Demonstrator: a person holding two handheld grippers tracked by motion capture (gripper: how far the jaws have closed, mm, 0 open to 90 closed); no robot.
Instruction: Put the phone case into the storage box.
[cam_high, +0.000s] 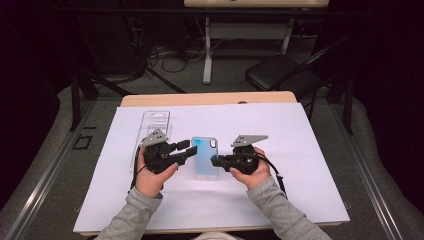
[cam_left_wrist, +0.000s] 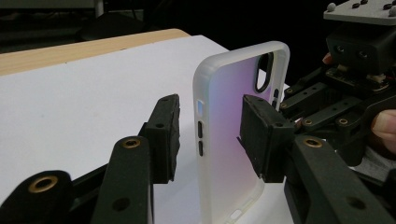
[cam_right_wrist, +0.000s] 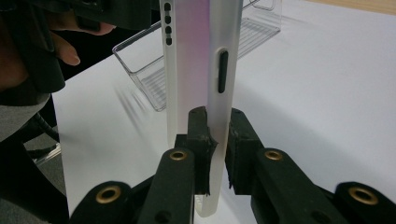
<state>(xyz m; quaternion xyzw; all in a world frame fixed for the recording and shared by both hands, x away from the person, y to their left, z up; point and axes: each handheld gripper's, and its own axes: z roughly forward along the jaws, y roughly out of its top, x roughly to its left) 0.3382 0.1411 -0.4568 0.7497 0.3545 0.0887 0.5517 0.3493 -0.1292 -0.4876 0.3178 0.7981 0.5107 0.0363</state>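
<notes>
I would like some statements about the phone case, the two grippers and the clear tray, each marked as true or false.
1. The right gripper is shut on one side wall of the phone case. True.
2. The left gripper is clamped tight on the case. False: it is open, with its jaws on either side of the case wall and a gap at the outer one.
3. The clear plastic tray lies on the white sheet beyond the left gripper. True.
4. The case lies inside the tray. False: it is outside the tray, between the two grippers.
5. The case is solid black. False: it is frosted and translucent, with a blue to pink tint.
</notes>
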